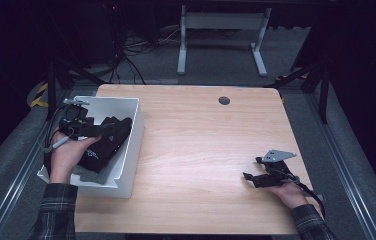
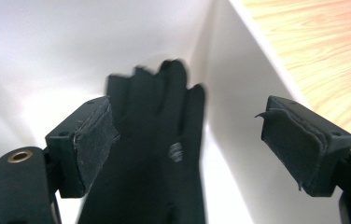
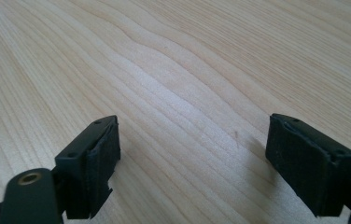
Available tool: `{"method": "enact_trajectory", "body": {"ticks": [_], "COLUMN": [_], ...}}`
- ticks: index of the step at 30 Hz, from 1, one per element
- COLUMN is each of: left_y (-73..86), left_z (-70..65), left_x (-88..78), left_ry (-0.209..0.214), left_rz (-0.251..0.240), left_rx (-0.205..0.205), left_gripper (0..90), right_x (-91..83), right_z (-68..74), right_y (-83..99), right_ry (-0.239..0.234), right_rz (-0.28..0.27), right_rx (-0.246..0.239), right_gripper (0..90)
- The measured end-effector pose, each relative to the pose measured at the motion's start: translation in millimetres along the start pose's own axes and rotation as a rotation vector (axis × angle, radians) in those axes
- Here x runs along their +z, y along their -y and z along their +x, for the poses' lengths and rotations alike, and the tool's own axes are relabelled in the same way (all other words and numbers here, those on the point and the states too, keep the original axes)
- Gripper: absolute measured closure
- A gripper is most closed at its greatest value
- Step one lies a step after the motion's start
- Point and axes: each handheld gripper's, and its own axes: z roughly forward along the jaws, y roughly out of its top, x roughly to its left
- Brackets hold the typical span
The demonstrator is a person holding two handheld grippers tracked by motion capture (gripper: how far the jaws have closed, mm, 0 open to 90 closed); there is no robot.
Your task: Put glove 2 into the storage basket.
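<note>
A black glove [image 1: 107, 145] lies in the white bin [image 1: 135, 140] at the table's left edge, its fingers pointing toward the far wall. My left gripper [image 1: 105, 129] hangs over the bin, just above the glove. In the left gripper view the glove [image 2: 155, 154] lies below the wide-apart jaws of that gripper [image 2: 187, 135], and neither pad presses on it. My right gripper [image 1: 252, 168] rests low over the bare wooden table [image 1: 201, 140] at the right, pointing left. It [image 3: 192, 158] stands open with nothing but wood grain between its pads.
Something grey [image 1: 93, 175] lies under the glove in the bin. A round cable hole [image 1: 224, 100] sits near the table's far edge. Beyond the table stand a white desk frame [image 1: 182, 45] and loose cables [image 1: 126, 55] on the floor.
</note>
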Motion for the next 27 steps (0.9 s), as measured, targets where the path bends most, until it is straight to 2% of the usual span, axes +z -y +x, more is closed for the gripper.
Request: {"method": "enact_trajectory", "body": {"ticks": [4, 7, 8, 16, 22, 23, 24, 26, 27], "left_y": [-6.3, -11.4, -11.4, -15.5, -9.2, -5.5, -5.5, 3.6, 6.0], "left_z": [-19.0, -37.1, -37.1, -92.9, -134.3, -145.6, -145.6, -163.2, -166.6], "left_x": [0.3, 2.6, 2.6, 18.5, 40.9, 49.1, 49.1, 66.3, 70.7], "left_ry": [0.038, 0.068, 0.068, 0.161, 0.233, 0.253, 0.253, 0.290, 0.294], "left_rz": [-0.019, -0.034, -0.034, -0.043, -0.034, -0.026, -0.026, -0.006, 0.003], "left_rx": [0.029, 0.066, 0.066, 0.149, 0.216, 0.227, 0.227, 0.257, 0.265], "left_gripper": [18.0, 18.0, 17.9, 18.0, 18.0, 18.0, 18.0, 18.0, 18.0], "right_x": [0.0, 0.0, 0.0, -0.3, -0.3, -0.3, -0.3, -0.4, -0.4], "right_z": [0.0, 0.0, 0.0, 0.3, 0.3, 0.4, 0.4, 0.5, 0.5], "right_y": [0.0, 0.0, 0.0, 0.2, 0.2, 0.2, 0.2, 0.2, 0.2], "right_ry": [0.000, 0.000, 0.000, 0.000, 0.000, -0.003, -0.003, -0.003, -0.004], "right_rz": [0.000, 0.000, 0.000, 0.001, 0.003, 0.003, 0.003, 0.004, 0.004], "right_rx": [0.000, 0.000, -0.001, -0.004, -0.004, -0.005, -0.005, -0.006, -0.006], "right_gripper": [18.0, 18.0, 18.0, 17.8, 17.4, 17.3, 17.3, 17.2, 17.1]}}
